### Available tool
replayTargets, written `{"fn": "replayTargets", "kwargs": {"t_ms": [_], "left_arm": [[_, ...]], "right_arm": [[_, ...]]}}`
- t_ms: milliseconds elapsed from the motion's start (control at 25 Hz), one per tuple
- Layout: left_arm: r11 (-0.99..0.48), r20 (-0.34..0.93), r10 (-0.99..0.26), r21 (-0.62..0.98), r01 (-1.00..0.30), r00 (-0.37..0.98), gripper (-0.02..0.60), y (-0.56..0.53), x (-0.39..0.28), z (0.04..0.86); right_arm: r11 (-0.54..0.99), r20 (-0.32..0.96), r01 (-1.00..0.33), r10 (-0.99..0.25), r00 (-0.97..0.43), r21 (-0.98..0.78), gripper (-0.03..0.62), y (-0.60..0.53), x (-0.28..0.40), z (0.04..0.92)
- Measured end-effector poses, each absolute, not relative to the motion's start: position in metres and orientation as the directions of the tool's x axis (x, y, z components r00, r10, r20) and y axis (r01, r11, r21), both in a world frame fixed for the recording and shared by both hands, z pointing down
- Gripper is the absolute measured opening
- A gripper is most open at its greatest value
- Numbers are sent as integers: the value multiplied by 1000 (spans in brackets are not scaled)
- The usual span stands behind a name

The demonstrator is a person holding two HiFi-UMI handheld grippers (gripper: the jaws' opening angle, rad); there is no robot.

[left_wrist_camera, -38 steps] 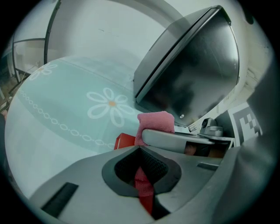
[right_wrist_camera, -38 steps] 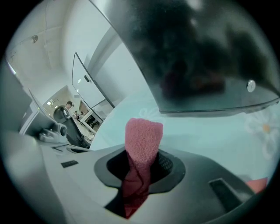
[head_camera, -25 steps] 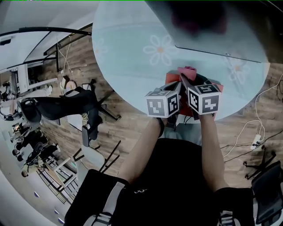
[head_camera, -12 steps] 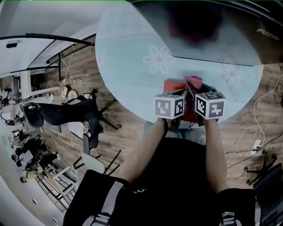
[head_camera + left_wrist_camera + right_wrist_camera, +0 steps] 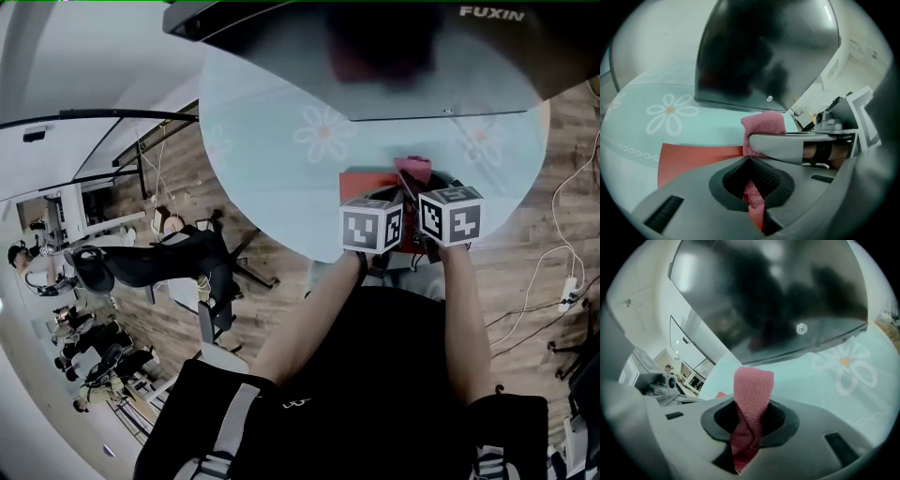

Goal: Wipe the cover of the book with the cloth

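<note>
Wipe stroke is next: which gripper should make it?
Right. The right gripper is shut on the pink cloth by the red book; the left gripper seems clamped on the book's near edge.

"FUXIN" on dark panel [image 5: 530, 52]

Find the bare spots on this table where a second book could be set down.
Most room lies left of the red book, round the daisy print, between the dark panel and the table rim. A smaller patch sits right of the book. The near edge is crowded: book, pink cloth, left tongs and right tongs.
</note>
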State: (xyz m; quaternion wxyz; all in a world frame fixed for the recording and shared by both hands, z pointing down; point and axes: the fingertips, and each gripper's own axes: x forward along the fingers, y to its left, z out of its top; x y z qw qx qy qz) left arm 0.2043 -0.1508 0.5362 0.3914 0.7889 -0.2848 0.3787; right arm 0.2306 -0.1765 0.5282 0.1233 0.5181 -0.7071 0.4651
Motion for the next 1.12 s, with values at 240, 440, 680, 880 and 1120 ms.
{"fn": "replayTargets", "kwargs": {"t_ms": [240,440,680,880,1120], "left_arm": [[-586,814,-112,409,-700,569,14,-133,238,540],[-615,815,-101,400,-680,570,14,-131,253,537],[-629,809,-76,415,-657,583,14,-126,263,535],[-644,800,-53,430,-633,598,14,-123,268,534],[-650,785,-47,445,-616,618,15,-120,272,531]], "right_arm": [[-22,659,-843,-636,-403,-537,100,-158,265,531],[-58,645,-832,-662,-382,-552,100,-154,282,529],[-94,645,-831,-680,-348,-548,100,-149,294,526],[-133,649,-835,-697,-304,-534,100,-143,301,527],[-122,631,-880,-742,-226,-459,100,-138,307,511]]}}
